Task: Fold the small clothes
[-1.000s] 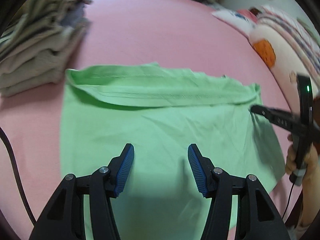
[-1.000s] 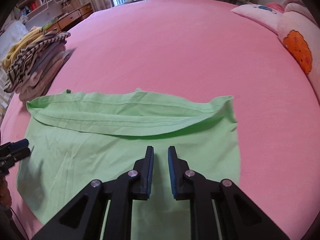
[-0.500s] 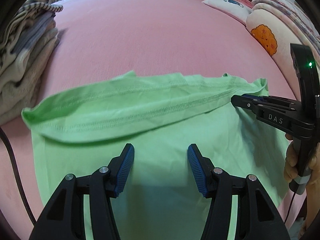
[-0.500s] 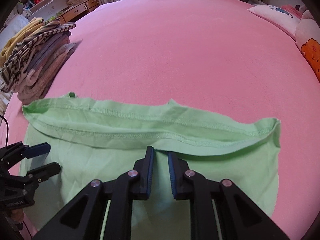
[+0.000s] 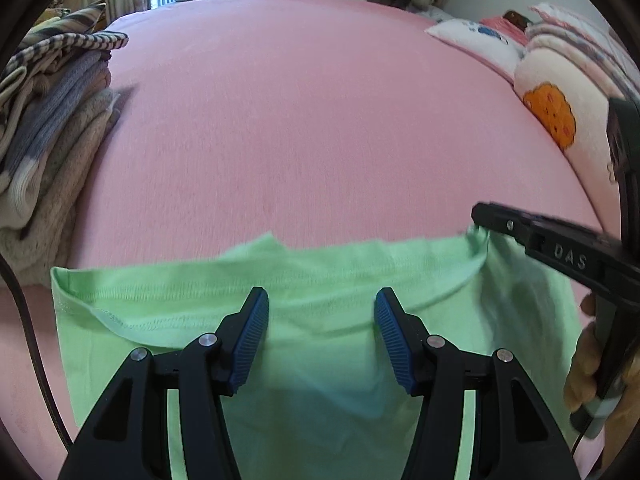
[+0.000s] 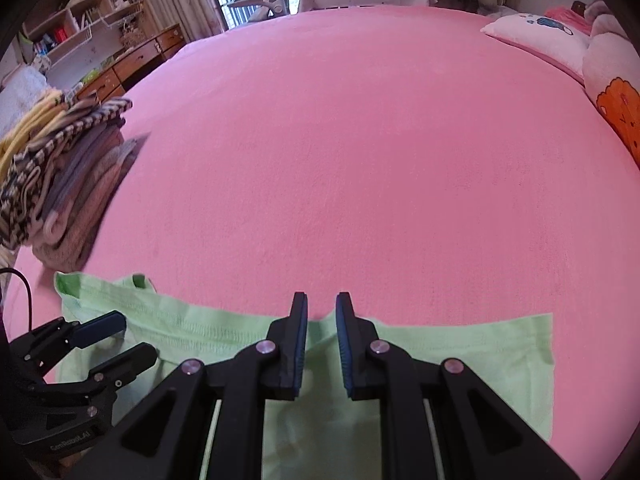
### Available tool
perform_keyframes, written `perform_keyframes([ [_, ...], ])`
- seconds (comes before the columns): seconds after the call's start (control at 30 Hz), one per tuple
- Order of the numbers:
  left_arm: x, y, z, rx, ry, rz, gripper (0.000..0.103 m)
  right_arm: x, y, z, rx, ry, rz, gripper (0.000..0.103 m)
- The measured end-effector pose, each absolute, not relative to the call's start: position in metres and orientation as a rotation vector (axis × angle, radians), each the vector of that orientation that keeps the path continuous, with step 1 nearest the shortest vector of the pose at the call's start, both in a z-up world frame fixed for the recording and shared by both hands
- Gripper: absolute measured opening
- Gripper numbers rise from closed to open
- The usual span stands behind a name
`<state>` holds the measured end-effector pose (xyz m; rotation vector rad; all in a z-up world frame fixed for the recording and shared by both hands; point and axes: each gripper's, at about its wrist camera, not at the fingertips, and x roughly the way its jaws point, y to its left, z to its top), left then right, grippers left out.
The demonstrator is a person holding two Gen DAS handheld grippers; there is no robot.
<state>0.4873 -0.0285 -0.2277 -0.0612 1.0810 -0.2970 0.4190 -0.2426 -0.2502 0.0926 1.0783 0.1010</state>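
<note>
The green garment (image 5: 328,360) lies flat on the pink bed (image 5: 320,120), at the 6 o'clock side of both views, its far hemmed edge doubled back toward the camera.

The left wrist view shows the left claw (image 5: 321,336) with its blue pads spread apart above the cloth, gripping nothing. At 3 o'clock the right claw (image 5: 478,216) reaches in from the side, its tip at the garment's far right corner; only here does its arm read "DAS" in raised letters, and only here does a hand (image 5: 592,380) show on its handle. Pillows (image 5: 552,92) with an orange cookie print sit at 2 o'clock.

The right wrist view shows the right claw (image 6: 321,340) from behind: a narrow slot remains between the pads, over the garment's (image 6: 460,360) far edge, and whether cloth is pinched there cannot be told. At 8 o'clock the left claw (image 6: 120,338) is visibly parted, its body bearing small, partly legible white lettering. Only this view shows shelves and drawers (image 6: 100,48) at 10 o'clock.

A stack of folded clothes (image 6: 52,176) rests at 9 o'clock in both.
</note>
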Motion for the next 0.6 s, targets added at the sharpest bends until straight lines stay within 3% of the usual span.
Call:
perform_keyframes([
  [0.6, 0.521, 0.016, -0.192, -0.144, 0.988, -0.232, 0.055, 0.365, -0.202, -0.245, 0.021, 1.136, 0.408, 0.014],
])
